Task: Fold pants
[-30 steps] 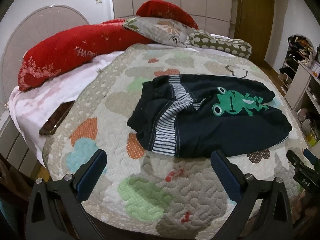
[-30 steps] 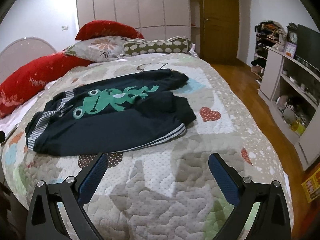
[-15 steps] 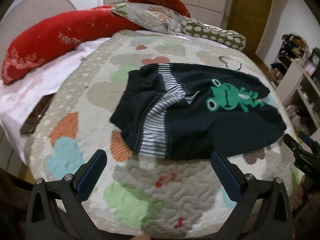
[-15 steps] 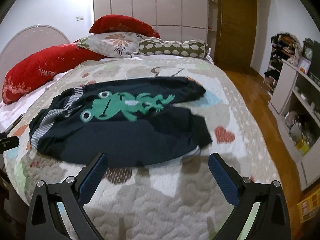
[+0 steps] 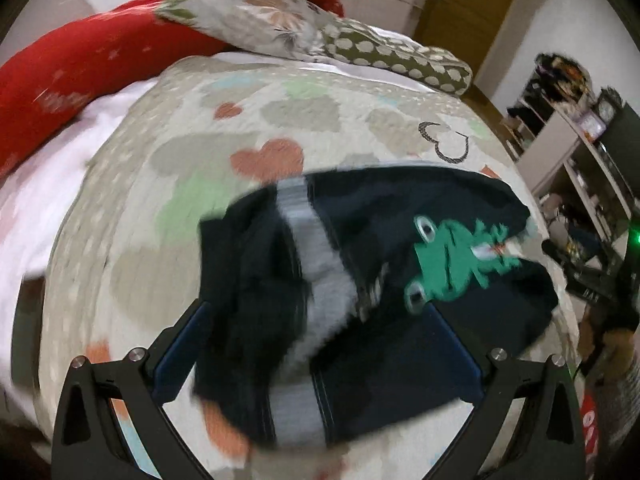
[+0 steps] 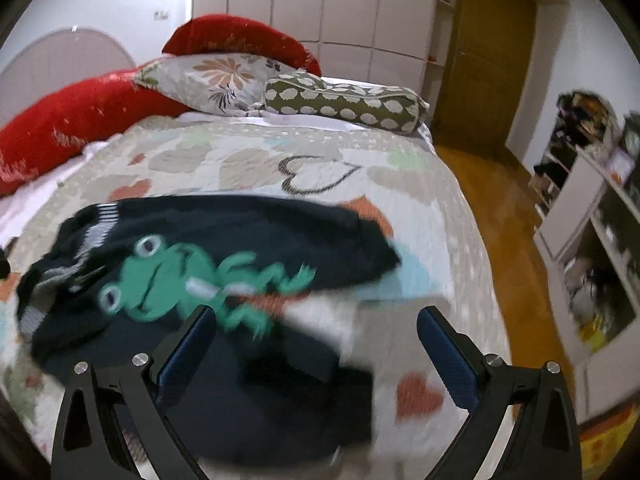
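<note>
The left gripper (image 5: pixel 318 342) is being held wide open over the striped waistband end of the dark frog-print pants (image 5: pixel 400 264), nothing gripped. The right gripper (image 6: pixel 316 344) is likewise being held wide open above the leg end. The pants are being shown blurred, crumpled on the heart-patterned quilt (image 6: pixel 248 160), pillows (image 6: pixel 344 102) beyond

A quilt (image 6: pixel 400 168) with hearts covers the bed, and at its head edge lie a long red pillow (image 6: pixel 76 120), a flowered pillow (image 6: pixel 216 80) and a green dotted bolster (image 6: pixel 344 102). Behind them stand white wardrobe doors (image 6: pixel 320 8) and a wooden door (image 6: pixel 488 52). Open shelves (image 6: pixel 592 240) stand on the wooden floor (image 6: pixel 508 216) beside the bed's right edge.
</note>
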A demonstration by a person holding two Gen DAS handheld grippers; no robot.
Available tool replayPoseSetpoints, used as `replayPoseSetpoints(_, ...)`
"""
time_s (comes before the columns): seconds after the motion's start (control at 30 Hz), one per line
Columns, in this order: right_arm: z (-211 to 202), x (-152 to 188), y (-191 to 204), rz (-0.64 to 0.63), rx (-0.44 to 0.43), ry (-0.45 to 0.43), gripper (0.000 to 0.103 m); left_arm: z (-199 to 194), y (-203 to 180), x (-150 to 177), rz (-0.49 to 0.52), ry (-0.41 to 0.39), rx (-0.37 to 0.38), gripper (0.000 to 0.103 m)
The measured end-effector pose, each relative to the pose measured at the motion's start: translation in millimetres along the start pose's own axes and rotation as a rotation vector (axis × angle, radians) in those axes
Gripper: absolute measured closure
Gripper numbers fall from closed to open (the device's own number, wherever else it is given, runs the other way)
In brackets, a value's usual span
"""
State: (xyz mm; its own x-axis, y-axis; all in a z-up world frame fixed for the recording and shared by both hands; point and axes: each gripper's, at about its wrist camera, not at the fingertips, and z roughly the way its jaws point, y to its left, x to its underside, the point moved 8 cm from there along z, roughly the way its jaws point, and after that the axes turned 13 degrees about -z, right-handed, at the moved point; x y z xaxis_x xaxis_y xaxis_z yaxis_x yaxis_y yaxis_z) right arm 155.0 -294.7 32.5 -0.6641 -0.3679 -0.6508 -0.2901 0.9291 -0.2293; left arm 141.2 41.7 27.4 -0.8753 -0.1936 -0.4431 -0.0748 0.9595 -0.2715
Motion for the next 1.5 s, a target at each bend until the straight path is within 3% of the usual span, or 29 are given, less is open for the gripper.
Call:
replayPoseSetpoints(0.17,59.4,-53.5,-3.7,-0.059,-0.097,0.063,0.001,66.0,-4.3,-48.8,0.007,0.162,0.1,0.0)
replayPoseSetpoints(0.3,99.9,-79.5,5.6,-0.172,-0.112,0.097,0.003,108.8,4.8,-75.1,0.042,0.192,0.067,0.0)
replayPoseSetpoints(0.5,158.6,-90.0,39.3,-0.365,-0.179,0.176,0.009,151.0,7.4,-70.6,0.147,0.307,0.072,0.0)
replayPoseSetpoints(0.6,183.0,-86.9,47.0,-0.386,-0.196,0.212,0.016,154.4,2.6,-66.3,0.189,0.29,0.062,0.0)
replayPoseSetpoints(0.63,186.6,-86.4,49.8,-0.376,-0.219,0.217,0.021,154.1,3.9,-67.5,0.181,0.281,0.042,0.01)
replayPoseSetpoints(0.67,187.8,-86.2,54.3,-0.354,-0.264,0.214,0.041,152.9,7.7,-70.5,0.17,0.262,-0.002,0.034)
replayPoseSetpoints(0.7,186.1,-87.0,60.3,-0.327,-0.318,0.213,0.074,150.2,9.2,-72.9,0.163,0.248,-0.019,0.046)
replayPoseSetpoints(0.77,182.6,-89.3,65.2,-0.3,-0.346,0.215,0.093,139.9,6.8,-76.1,0.108,0.267,0.052,0.099)
replayPoseSetpoints(0.97,142.0,-101.3,65.5,-0.287,-0.298,0.139,0.097,95.5,-4.0,-73.0,0.113,0.155,0.042,0.098)
replayPoseSetpoints(1.17,72.1,-97.1,64.6,-0.306,-0.25,0.063,0.097,22.9,-14.9,-50.6,0.094,0.032,0.103,0.098)
replayPoseSetpoints(1.37,3.2,-52.7,79.6,-0.285,-0.272,0.013,0.097,-23.6,-21.8,9.4,0.102,-0.05,0.124,0.098)
replayPoseSetpoints(1.5,-24.6,3.6,101.4,-0.247,-0.309,0.017,0.097,-25.4,-10.6,66.3,0.054,-0.041,0.136,0.098)
